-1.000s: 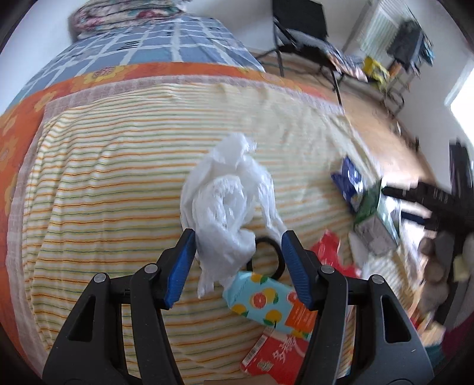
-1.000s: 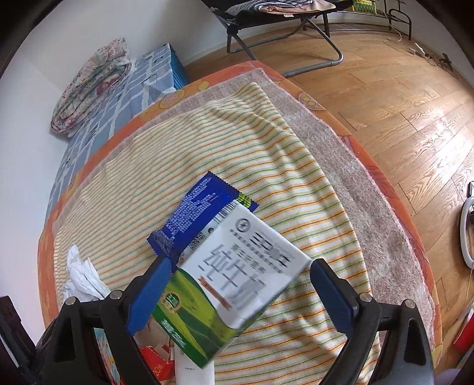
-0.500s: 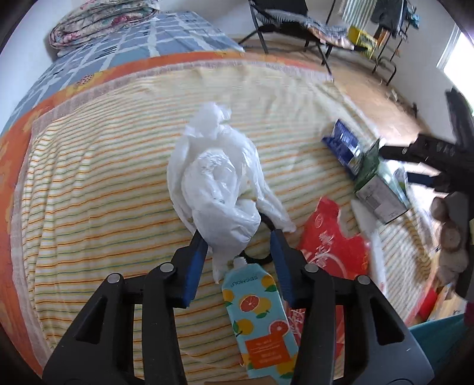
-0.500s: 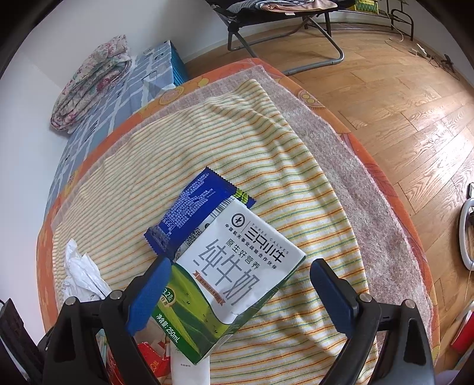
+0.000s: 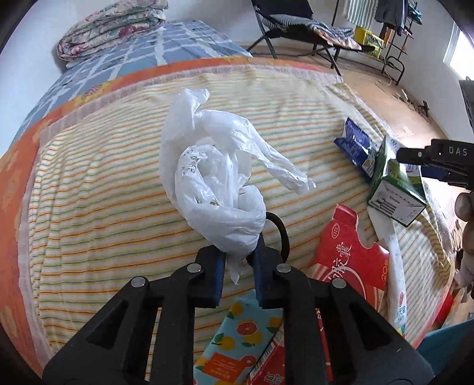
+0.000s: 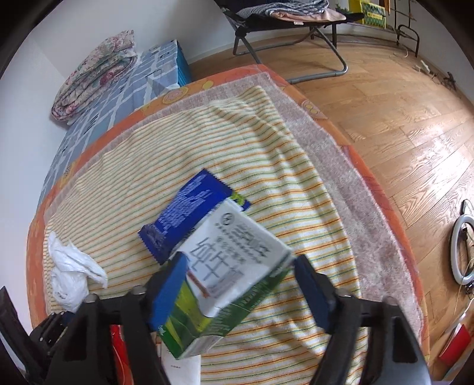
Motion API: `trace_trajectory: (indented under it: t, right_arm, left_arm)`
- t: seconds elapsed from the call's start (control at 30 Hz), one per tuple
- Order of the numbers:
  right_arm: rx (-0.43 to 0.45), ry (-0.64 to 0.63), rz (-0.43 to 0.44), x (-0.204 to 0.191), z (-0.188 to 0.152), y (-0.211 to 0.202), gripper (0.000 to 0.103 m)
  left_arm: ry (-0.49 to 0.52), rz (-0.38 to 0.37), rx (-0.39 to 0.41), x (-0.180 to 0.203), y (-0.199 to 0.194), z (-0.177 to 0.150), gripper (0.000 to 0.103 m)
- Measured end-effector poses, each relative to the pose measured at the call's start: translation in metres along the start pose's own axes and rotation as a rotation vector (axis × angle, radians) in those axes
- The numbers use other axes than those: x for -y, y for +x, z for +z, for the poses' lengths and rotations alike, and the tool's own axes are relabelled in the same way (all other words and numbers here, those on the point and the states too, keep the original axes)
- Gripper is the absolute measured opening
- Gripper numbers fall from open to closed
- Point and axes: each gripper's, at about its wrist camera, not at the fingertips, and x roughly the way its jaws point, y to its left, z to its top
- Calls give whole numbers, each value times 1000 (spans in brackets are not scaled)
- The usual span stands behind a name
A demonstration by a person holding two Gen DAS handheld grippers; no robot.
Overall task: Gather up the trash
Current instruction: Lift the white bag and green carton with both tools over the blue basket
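Striped yellow blanket (image 5: 97, 189) covers the bed. Left tool (image 5: 240, 260) is clenched on the crumpled white plastic bag (image 5: 213, 177); this thin film may slip out. Right tool (image 6: 240, 284) is closing around the tilted green-white milk carton (image 6: 225, 275), which may twist away.

Daylit room with white walls (image 6: 89, 32), wood plank floor (image 6: 400, 103), a folding chair (image 6: 290, 17) by the wall, and a bed (image 5: 97, 183) under striped blanket, folded quilt (image 5: 109, 26) at its head.
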Motion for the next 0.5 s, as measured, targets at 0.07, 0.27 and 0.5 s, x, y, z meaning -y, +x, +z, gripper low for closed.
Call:
trace_trajectory:
  t: [0.07,0.27,0.5]
  right_arm:
    - [14,19,21,7,3,-5,45]
    - [14,40,89,20,5,-11,19]
    - [73,36,137,20,4,-28,0]
  left_arm:
    - [-15,-5,14,-3,-7,0,14]
    - [-31,0,55,-11,-23,1,14]
    - [-24,10,76,-10,-34,-1,14]
